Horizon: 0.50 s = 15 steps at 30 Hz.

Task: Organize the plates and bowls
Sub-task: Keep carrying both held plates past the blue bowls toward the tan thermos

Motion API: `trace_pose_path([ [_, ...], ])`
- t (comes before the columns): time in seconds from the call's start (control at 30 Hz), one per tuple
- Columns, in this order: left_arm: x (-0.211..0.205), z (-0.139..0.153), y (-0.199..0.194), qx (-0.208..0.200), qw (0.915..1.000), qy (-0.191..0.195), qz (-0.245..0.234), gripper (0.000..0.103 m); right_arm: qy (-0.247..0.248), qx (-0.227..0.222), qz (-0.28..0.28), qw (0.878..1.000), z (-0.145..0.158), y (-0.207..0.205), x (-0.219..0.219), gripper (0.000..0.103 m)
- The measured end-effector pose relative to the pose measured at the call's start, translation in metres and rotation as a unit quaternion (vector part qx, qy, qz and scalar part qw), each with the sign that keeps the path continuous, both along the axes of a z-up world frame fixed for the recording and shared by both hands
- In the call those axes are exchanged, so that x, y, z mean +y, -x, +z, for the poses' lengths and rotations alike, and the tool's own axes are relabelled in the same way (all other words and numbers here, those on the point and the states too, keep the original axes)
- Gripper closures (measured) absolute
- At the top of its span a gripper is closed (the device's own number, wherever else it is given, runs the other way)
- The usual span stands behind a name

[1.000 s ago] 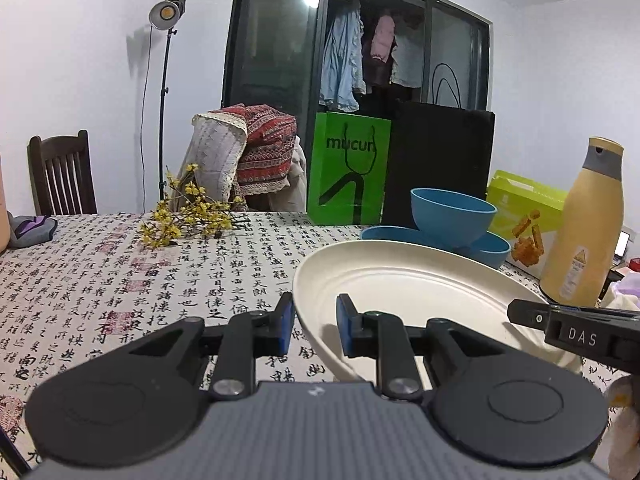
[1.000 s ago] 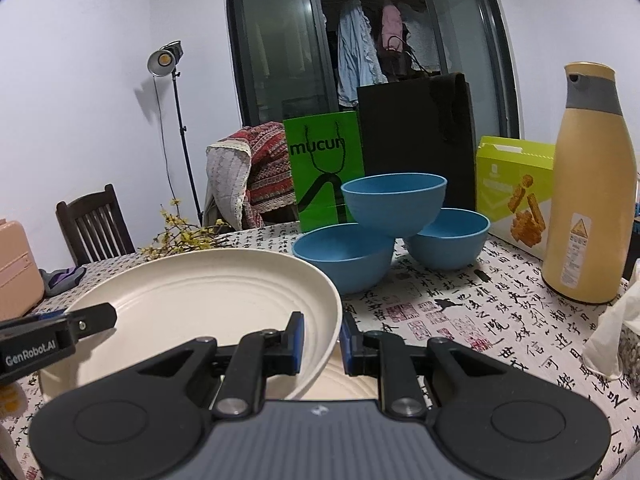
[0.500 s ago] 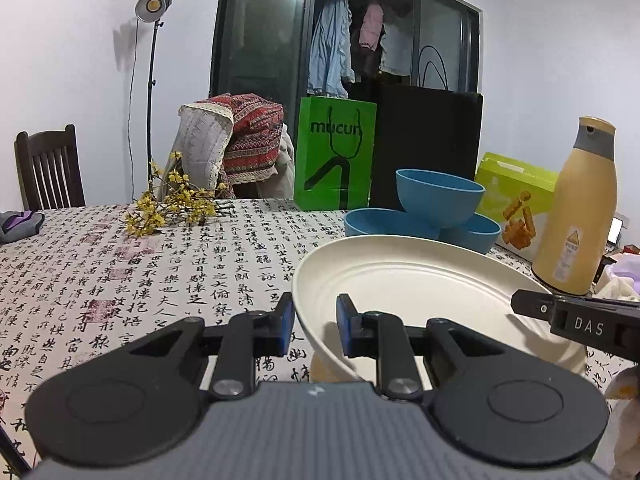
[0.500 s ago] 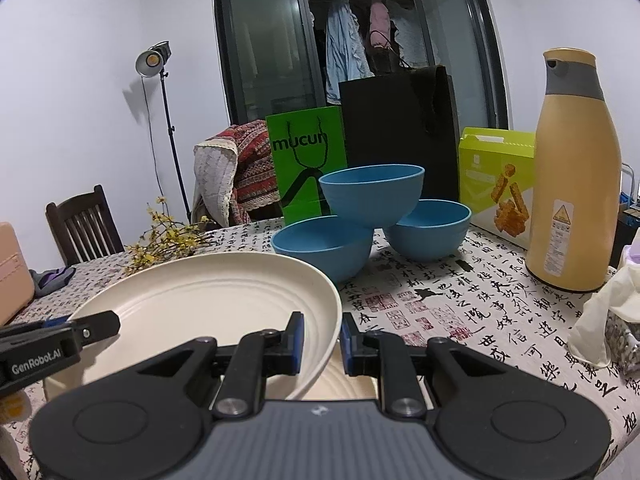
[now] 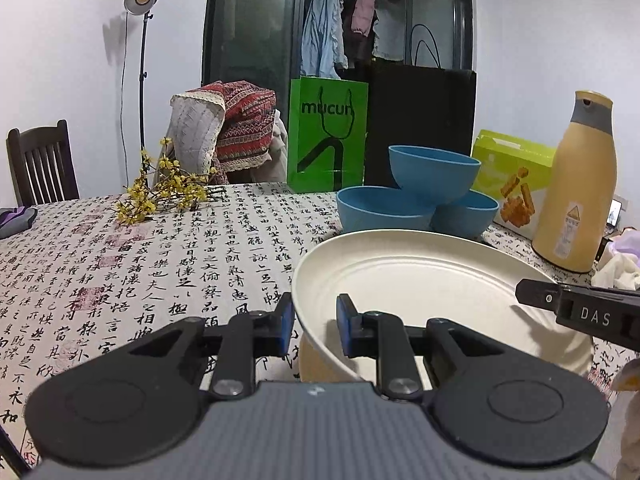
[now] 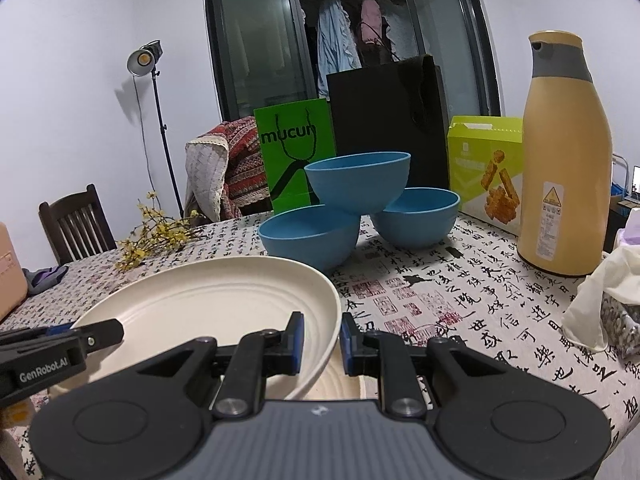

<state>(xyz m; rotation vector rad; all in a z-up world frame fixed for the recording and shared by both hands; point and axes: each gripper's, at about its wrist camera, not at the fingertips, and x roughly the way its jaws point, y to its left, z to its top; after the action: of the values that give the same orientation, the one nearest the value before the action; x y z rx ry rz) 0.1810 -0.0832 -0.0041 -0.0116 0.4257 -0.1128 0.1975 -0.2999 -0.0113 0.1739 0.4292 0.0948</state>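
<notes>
A cream plate [image 5: 420, 292] [image 6: 208, 308] hangs just above the patterned tablecloth [image 5: 120, 280], held at both ends. My left gripper [image 5: 310, 320] is shut on its left rim, and my right gripper [image 6: 321, 336] is shut on its right rim. Each gripper shows at the side of the other's view. Under the plate a further cream piece [image 6: 344, 384] peeks out; I cannot tell what it is. Behind stand three blue bowls: the top bowl [image 6: 358, 180] rests on the rims of the two lower bowls [image 6: 310, 236] [image 6: 416, 216].
A tall yellow flask [image 6: 564, 160] and a green snack box [image 6: 484, 164] stand at the right. A green bag [image 6: 294, 152] and a black bag stand behind the bowls. Yellow flowers [image 5: 160, 192] lie at the left, a white cloth [image 6: 596, 304] at the right edge.
Both grippers have sunk a little with the plate between them, bringing it closer to the table. The grips and the bowls are unchanged.
</notes>
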Motion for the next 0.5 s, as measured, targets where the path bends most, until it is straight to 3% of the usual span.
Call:
trace_pose_path([
  [0.5, -0.011, -0.019, -0.001, 0.006, 0.9995, -0.029, -0.008, 0.080, 0.008, 0.005, -0.009, 1.000, -0.019, 0.000, -0.001, 0.085],
])
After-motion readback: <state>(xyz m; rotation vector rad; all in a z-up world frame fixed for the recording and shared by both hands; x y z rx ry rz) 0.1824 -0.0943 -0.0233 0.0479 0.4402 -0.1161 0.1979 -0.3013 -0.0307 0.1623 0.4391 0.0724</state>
